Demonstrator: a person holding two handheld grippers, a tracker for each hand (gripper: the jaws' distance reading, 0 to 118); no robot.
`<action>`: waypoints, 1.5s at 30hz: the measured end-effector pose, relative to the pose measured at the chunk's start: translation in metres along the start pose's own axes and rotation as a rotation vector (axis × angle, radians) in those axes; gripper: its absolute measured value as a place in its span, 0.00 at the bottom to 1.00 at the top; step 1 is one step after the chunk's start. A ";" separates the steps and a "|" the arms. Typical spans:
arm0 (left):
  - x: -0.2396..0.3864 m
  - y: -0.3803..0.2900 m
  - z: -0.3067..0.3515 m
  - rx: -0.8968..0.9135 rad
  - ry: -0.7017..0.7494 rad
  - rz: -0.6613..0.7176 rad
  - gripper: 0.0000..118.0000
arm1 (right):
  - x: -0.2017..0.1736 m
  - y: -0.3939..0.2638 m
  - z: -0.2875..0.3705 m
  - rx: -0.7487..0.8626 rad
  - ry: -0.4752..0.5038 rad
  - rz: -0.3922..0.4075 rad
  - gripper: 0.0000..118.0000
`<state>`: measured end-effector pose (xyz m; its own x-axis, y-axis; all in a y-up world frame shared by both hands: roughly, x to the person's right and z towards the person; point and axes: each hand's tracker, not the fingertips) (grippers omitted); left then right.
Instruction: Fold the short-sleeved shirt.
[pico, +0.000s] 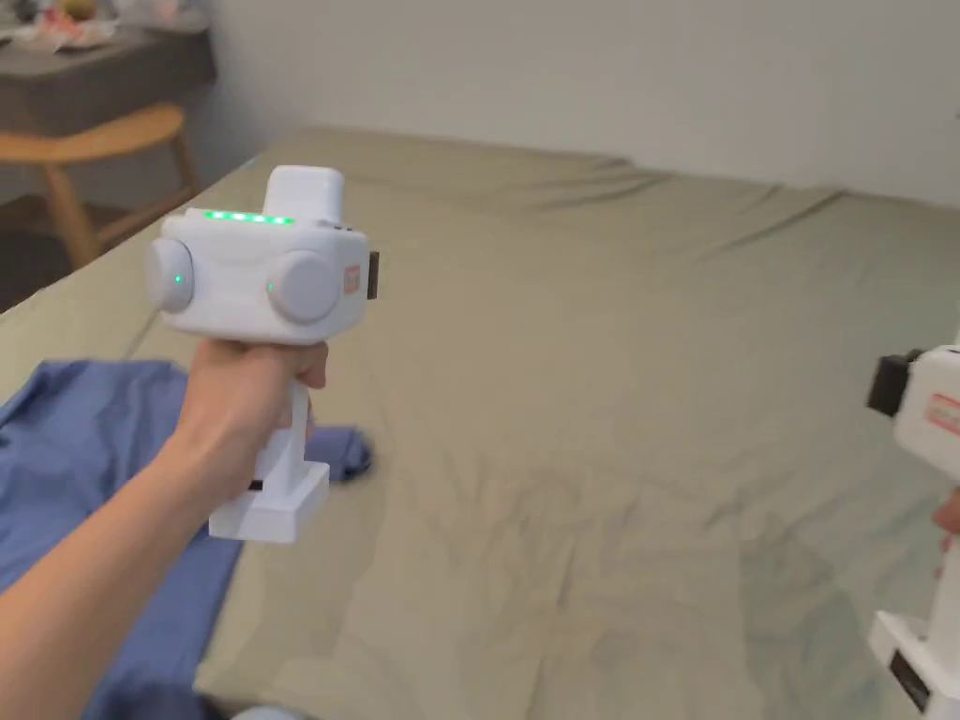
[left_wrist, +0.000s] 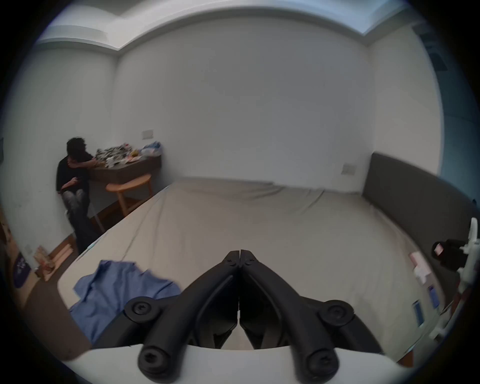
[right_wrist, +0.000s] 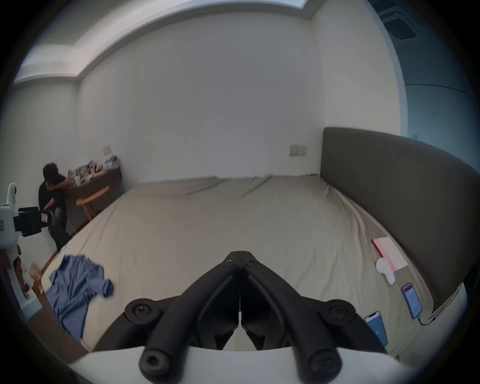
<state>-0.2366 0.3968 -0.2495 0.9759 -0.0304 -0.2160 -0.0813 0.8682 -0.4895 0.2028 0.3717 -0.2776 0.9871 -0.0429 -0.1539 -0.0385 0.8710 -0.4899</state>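
The left gripper (left_wrist: 239, 258) and right gripper (right_wrist: 240, 252) hover above the bed (pico: 609, 422), fingers closed on nothing. The crumpled blue shirt (pico: 84, 450) lies apart from both, at the bed's near left corner.

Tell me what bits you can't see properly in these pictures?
- Shirt: head view, the arm covers part and the picture's edge cuts it off.
- Right claw: head view shows just its body at the edge.
- Desk clutter: left gripper view, too small.
- Phones: right gripper view, screens too small.
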 end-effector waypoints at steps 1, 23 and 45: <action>-0.019 -0.012 -0.004 -0.045 0.020 0.027 0.02 | -0.003 -0.011 -0.005 -0.029 0.012 0.001 0.07; -0.131 -0.163 -0.153 -0.564 0.144 0.045 1.00 | -0.062 -0.109 -0.077 -0.357 0.106 0.077 0.07; -0.116 -0.040 -0.076 -0.330 0.092 0.077 0.06 | -0.025 -0.128 -0.020 -0.332 0.127 -0.015 0.07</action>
<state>-0.3624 0.3274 -0.2691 0.9432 -0.0285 -0.3310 -0.2299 0.6635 -0.7120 0.1801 0.2512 -0.2281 0.9617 -0.1332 -0.2394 -0.0929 0.6637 -0.7422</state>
